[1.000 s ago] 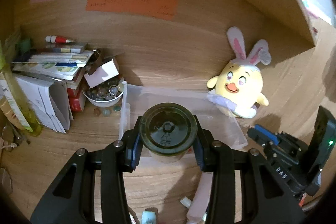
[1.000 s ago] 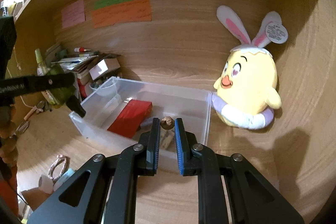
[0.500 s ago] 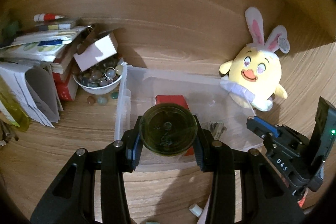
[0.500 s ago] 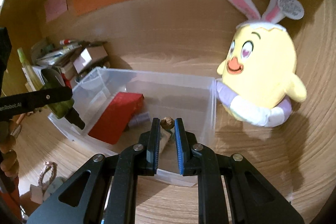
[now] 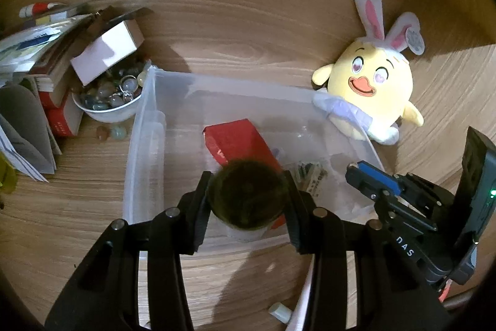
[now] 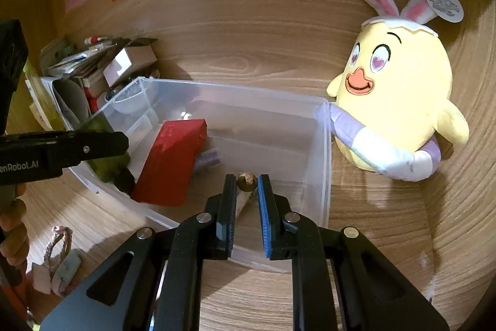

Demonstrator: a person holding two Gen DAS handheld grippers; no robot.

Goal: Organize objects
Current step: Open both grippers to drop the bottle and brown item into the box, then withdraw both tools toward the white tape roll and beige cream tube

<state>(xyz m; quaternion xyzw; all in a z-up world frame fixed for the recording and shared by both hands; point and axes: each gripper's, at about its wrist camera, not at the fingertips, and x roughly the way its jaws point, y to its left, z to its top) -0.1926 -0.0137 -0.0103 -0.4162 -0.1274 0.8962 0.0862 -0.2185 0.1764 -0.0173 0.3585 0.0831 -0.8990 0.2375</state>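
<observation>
Black claw [image 6: 247,191], blue pads [image 6: 264,207], silver screws.

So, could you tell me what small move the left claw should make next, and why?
Probably lower the dark-lidded jar a little further, then release. The left claw grips it over the clear bin, just inside the near wall, beside the red box. The right claw holds a small brown nut over the same bin.
</observation>
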